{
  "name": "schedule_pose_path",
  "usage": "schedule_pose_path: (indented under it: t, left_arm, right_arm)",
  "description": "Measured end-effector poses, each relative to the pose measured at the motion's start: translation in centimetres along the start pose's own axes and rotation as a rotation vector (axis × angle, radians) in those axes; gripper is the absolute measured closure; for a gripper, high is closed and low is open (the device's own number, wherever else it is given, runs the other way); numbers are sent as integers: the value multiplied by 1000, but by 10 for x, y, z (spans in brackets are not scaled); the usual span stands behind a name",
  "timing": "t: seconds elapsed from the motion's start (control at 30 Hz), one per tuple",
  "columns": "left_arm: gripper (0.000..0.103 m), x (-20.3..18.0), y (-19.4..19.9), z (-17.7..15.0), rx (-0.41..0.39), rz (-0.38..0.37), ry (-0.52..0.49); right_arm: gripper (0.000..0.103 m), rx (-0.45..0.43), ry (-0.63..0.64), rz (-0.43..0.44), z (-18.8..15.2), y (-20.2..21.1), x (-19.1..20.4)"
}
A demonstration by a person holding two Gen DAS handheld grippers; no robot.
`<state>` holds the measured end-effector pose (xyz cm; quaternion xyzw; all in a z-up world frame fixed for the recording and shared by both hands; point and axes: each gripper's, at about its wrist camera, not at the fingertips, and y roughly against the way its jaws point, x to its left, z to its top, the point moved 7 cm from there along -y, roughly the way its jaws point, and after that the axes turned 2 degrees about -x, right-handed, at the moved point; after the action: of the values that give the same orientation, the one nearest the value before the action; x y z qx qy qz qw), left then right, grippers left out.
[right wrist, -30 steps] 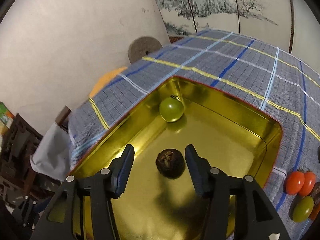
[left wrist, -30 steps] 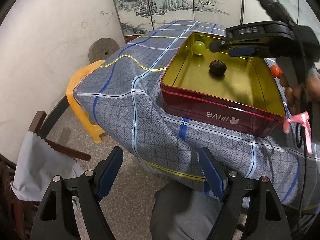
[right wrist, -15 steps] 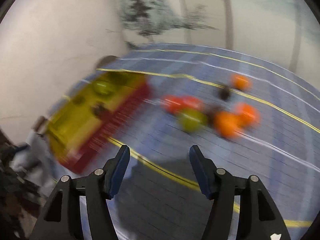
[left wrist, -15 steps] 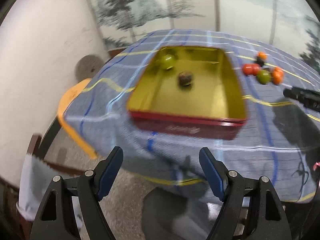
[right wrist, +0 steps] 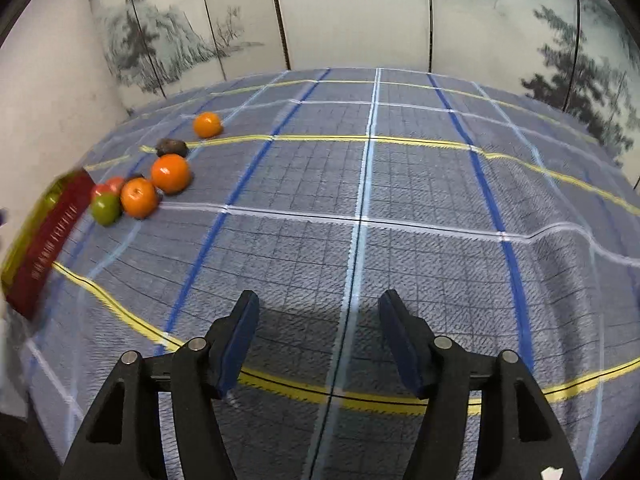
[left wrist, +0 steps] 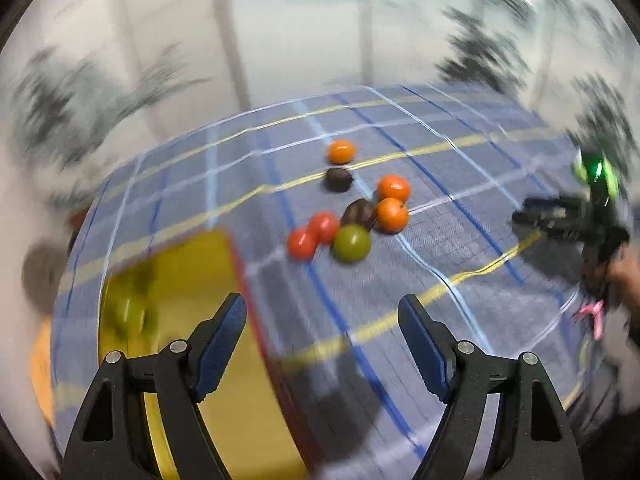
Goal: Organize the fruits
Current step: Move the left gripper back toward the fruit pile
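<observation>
Both tools are standing with their blue-padded jaws spread wide and nothing between them: the left tool [left wrist: 322, 318] is hanging above the near edge of the red rectangular tin with a gold interior [left wrist: 176, 280], and the right tool [right wrist: 318, 312] is hovering over bare cloth, well apart from the fruit.

A loose cluster of small fruits is lying on the worktop just beside the tin's right wall. In the left wrist view, two red cherry tomatoes [left wrist: 314, 234] are touching each other, with a round green fruit [left wrist: 351, 243] pressing against them. A dark brown wrinkled fruit [left wrist: 359, 213] is sitting just behind the green one, and two small orange citrus fruits [left wrist: 393, 204] are touching one another on its right. Farther back, a second dark brown fruit [left wrist: 338, 179] is lying on a yellow stripe, with a third small orange fruit [left wrist: 341, 151] just beyond it. Inside the tin, a blurred green shape [left wrist: 128, 312] is showing; it is too smeared to identify.

A blue-grey checked tablecloth with yellow, blue and white stripes [right wrist: 400, 208] is covering the worktop. Behind it, a folding screen painted with ink landscape and pine trees [right wrist: 360, 12] is standing. The left view is heavily motion-blurred.
</observation>
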<state>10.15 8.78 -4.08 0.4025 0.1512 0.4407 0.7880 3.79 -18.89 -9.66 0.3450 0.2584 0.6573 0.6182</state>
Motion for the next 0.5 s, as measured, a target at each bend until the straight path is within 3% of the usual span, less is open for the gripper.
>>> schedule_pose_path:
  t: [0.13, 0.23, 0.33, 0.4, 0.47, 0.5]
  left_arm:
    - [25, 3, -45, 21, 80, -135, -114]
    - [25, 14, -78, 27, 142, -108, -203]
    - [27, 22, -100, 31, 175, -119, -218]
    - [33, 27, -112, 30, 194, -127, -231]
    - [51, 31, -123, 31, 220, -123, -247]
    - [52, 31, -127, 30, 227, -128, -249]
  right_arm:
    - [39, -4, -17, 53, 1, 1, -2]
    - [38, -12, -51, 100, 5, 1, -3]
    - [38, -15, -68, 115, 4, 2, -2]
    - [36, -13, -62, 117, 5, 2, 0]
    - [34, -12, -57, 120, 5, 1, 2]
    - [33, -11, -56, 122, 5, 1, 2]
